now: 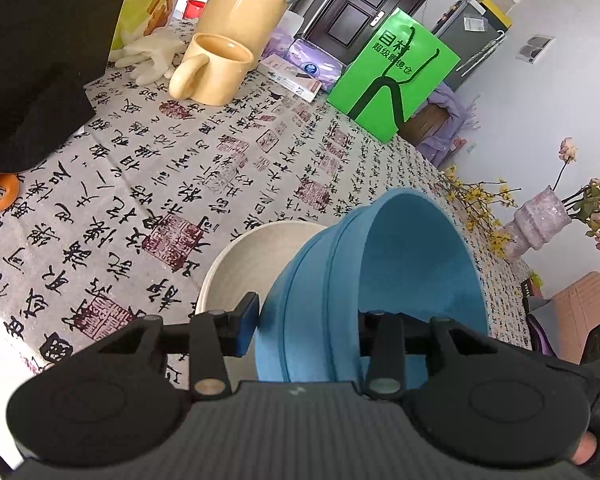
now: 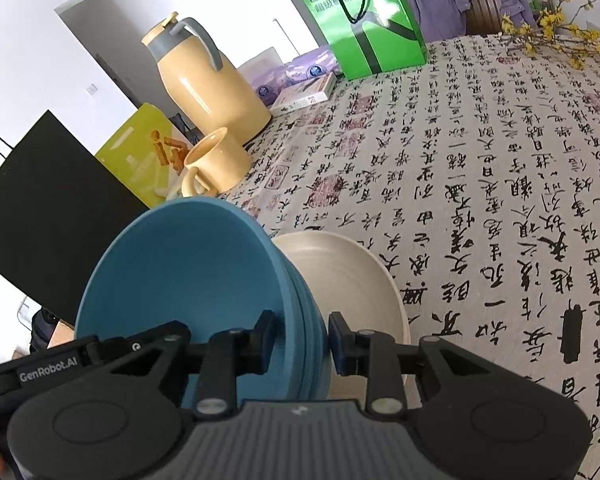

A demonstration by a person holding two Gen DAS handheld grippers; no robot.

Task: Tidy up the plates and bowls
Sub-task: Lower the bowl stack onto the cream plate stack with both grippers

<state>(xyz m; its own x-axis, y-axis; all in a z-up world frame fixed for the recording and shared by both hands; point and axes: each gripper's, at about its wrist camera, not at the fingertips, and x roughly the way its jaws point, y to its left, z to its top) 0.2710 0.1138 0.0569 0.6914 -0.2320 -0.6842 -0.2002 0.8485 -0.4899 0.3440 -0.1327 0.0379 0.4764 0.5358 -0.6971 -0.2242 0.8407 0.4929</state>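
Surroundings: black bag [image 2: 48, 200] at far left, yellow mug [image 2: 216, 162], yellow jug [image 2: 208, 84], green bag [image 2: 360, 16] at upper centre, on the patterned counter [image 2: 480, 160].
Left tool [image 1: 308, 320]: clamps the wall of one blue bowl [image 1: 412, 264], tilted over the cream bowl [image 1: 236, 268].
Right tool [image 2: 300, 338]: straddles the rim of a blue bowl stack [image 2: 188, 272]; contact unclear.
Count: one cream bowl [image 2: 348, 276].
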